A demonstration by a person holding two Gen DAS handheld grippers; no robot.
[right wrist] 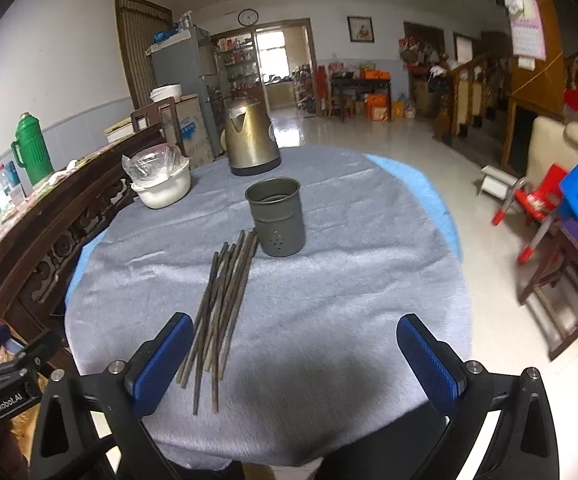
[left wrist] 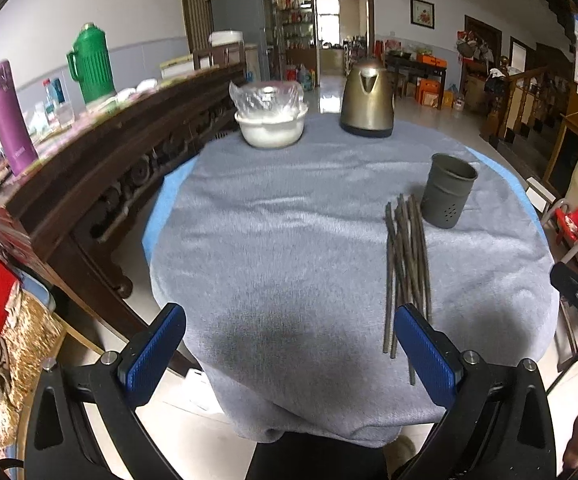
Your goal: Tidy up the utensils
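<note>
One bundle of dark chopsticks on grey cloth, roughly ten, exact count not possible because sticks overlap. One grey holder cup upright, just beyond far tips. One kettle, one white bowl farther back. Your left gripper and right gripper both have fingers wide apart, holding nothing. Chopsticks lie beside your right gripper's left finger; in left view, near ends partly hidden behind right finger.

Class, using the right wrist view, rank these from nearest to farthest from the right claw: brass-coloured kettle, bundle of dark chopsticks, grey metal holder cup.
1. Bundle of dark chopsticks, beside the left finger.
2. Grey metal holder cup, upright, mid-table.
3. Brass-coloured kettle, far edge.
</note>
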